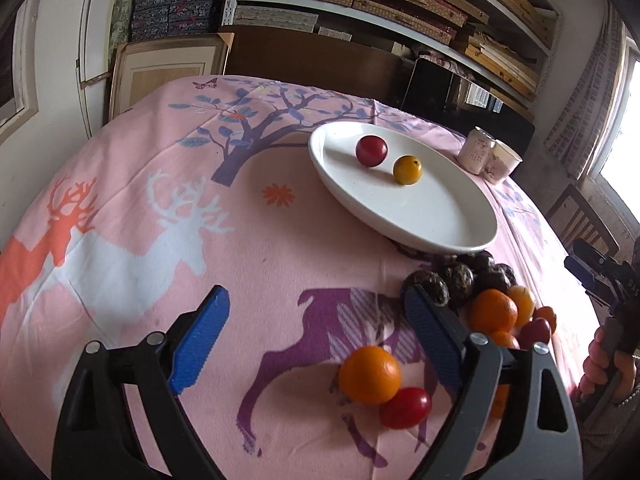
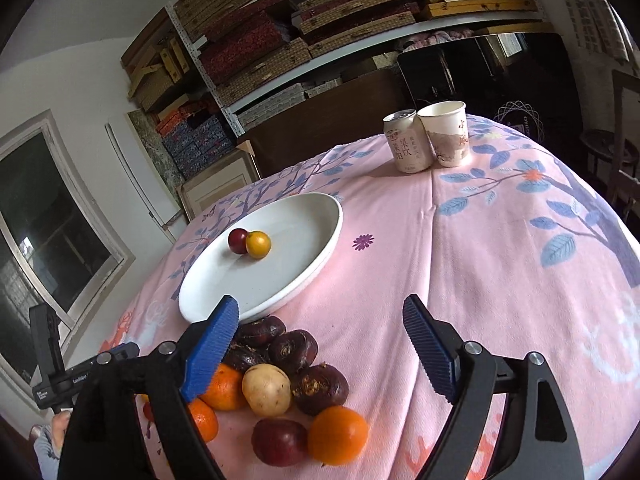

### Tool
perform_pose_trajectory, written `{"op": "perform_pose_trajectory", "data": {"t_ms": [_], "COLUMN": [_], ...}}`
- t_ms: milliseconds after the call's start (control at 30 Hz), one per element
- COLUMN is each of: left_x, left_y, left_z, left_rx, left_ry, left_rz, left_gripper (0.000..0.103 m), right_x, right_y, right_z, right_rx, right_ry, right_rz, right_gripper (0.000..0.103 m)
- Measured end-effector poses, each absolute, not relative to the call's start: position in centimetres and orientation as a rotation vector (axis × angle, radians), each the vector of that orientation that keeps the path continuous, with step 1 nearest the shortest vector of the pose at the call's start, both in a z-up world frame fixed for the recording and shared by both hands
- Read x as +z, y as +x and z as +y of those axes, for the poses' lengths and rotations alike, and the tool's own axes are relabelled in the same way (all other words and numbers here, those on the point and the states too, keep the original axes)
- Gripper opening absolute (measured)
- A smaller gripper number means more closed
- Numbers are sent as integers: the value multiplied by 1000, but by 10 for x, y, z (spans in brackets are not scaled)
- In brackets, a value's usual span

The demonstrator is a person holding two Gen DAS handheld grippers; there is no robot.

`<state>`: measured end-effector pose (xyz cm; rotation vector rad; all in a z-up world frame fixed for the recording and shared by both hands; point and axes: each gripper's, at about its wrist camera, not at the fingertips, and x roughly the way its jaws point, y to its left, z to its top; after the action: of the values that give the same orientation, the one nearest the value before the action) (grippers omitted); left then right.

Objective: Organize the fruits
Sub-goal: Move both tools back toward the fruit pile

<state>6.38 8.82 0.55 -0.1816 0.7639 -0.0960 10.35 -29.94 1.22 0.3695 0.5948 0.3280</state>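
Note:
A white oval plate (image 1: 436, 216) (image 2: 304, 232) holds a dark red plum (image 1: 371, 151) (image 2: 238, 241) and a yellow plum (image 1: 407, 170) (image 2: 258, 244). A pile of fruit lies on the pink cloth just in front of it: oranges (image 1: 370, 374) (image 2: 338, 435), a red fruit (image 1: 405, 407), dark brown water chestnuts (image 1: 460, 278) (image 2: 294, 346), a pale yellow fruit (image 2: 266, 389) and a dark red fruit (image 2: 280, 440). My left gripper (image 1: 316, 312) is open and empty, left of the pile. My right gripper (image 2: 322, 322) is open and empty above the pile.
A drink can (image 2: 408, 142) and a paper cup (image 2: 446, 134) stand together at the far side of the table; they also show in the left wrist view (image 1: 490, 156). Shelves of boxes (image 2: 320, 24) stand behind the table. A chair (image 1: 580, 220) is at the right.

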Motion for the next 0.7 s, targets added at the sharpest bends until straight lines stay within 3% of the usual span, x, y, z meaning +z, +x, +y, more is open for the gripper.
{"op": "perform_pose_trajectory", "data": {"t_ms": [300, 500, 700], "left_x": [-14, -24, -13], "left_y": [39, 51, 42], "left_z": [59, 85, 116], "left_rx": [-152, -106, 24], "left_ry": [-68, -189, -260], "left_rz": [841, 909, 814], "left_gripper": [94, 99, 98], "right_x": [7, 5, 5], "right_y": [90, 89, 86], "right_z": [-308, -308, -312], "right_rx": [314, 315, 315], "right_ry": [406, 409, 429], "right_rz": [597, 604, 590], "right_gripper": [90, 92, 92]}}
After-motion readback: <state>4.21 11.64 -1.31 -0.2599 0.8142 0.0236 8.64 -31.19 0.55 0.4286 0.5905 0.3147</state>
